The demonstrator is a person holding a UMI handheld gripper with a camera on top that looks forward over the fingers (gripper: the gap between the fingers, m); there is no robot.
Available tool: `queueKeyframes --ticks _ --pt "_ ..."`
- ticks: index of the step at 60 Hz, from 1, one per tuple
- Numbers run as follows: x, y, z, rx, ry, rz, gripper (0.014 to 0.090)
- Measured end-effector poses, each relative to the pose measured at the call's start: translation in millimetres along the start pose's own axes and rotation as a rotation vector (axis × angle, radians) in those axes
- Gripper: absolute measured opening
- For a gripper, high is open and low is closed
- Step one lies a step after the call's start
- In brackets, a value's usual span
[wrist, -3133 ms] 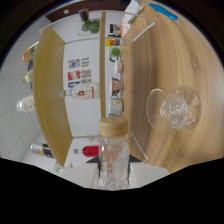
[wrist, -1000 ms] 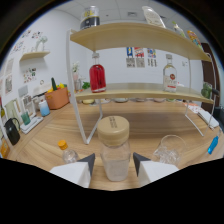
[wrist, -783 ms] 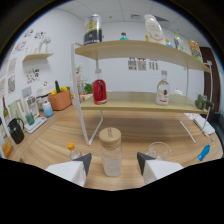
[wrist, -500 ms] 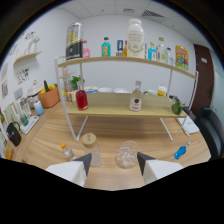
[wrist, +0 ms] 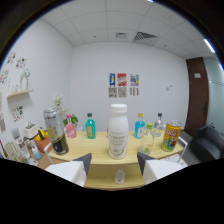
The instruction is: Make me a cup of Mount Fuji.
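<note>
A pale wooden shelf with a smooth, rounded front edge spans the scene and carries a row of containers in front of a white wall. The landmark is the white plastic bottle, the tallest and widest thing on the shelf, standing upright at its middle: cylindrical, opaque, with a broad white cap and a printed label; its contents cannot be seen.

Left of the white bottle, at the shelf's end, stands a tall metallic can, silver above and dark below, leaning in the wide-angle view. Between that can and the white bottle are a small pink bottle and a teal bottle with a dark cap. Right of the white bottle stands a clear greenish bottle, then a blue bottle and a clear glass bottle further back, and at the far right a squat yellow can with a red and green print.

The gripper is below the shelf edge, its two white fingers spread apart and pinching nothing. Between them, directly below the white bottle and under the shelf, sits a small clear glass bottle seen from above; whether it holds anything cannot be told.

Three small posters hang on the wall above the white bottle.
</note>
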Motion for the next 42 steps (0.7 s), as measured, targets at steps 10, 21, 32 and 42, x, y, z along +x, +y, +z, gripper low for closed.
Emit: queueKeyframes --ticks 10,21,32,42 --pt "5 -26 56 0.060 0.008 0.003 0.0812" --pt "11 -27 94 0.044 0.036 0.024 0.0582" --pt "15 -29 96 0.058 0.047 0.025 0.0493" --pt "11 -34 81 0.077 0.012 0.028 0.0480"
